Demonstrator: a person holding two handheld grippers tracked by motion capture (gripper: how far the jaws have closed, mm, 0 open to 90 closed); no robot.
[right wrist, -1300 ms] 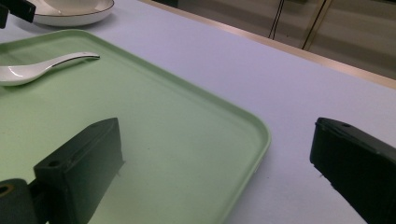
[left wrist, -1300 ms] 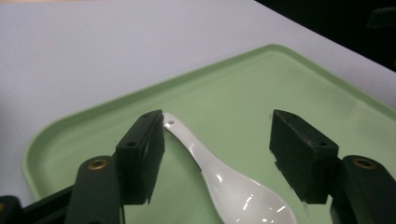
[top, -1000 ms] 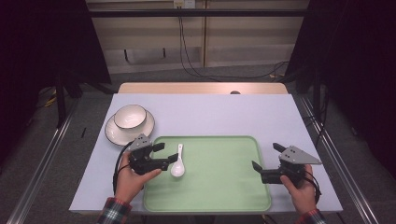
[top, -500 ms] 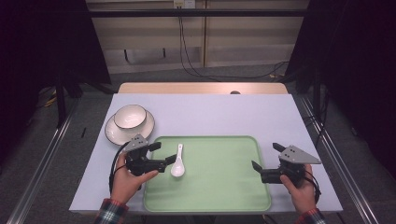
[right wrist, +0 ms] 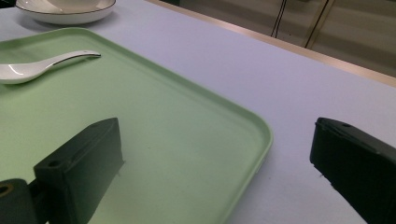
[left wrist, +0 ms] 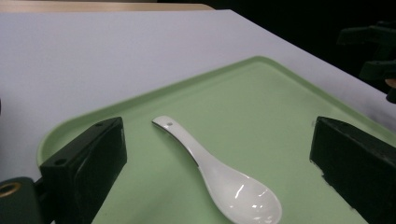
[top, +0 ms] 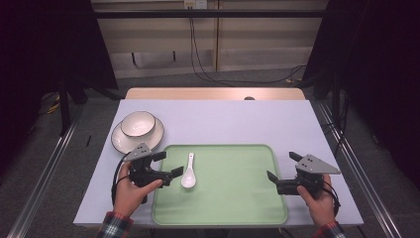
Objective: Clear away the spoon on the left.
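Spoon lies flat at nine o'clock on the green tray, bowl end toward the left tool, whose jaws gape wide and empty, seemingly to straddle it. Right tool waits open, empty.

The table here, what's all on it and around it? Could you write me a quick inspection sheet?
Surface: table with a pale lilac cover, wooden edge at the far side.
Job's things: white spoon lying on the left part of the green tray, bowl end toward the person.
Clutter: white bowl on a plate beyond the tray's left corner.
Grippers: left gripper open beside the spoon, not touching; right gripper open at the tray's right edge.
Cables: black cables on the floor behind.
Surroundings: dark curtains, metal rails.
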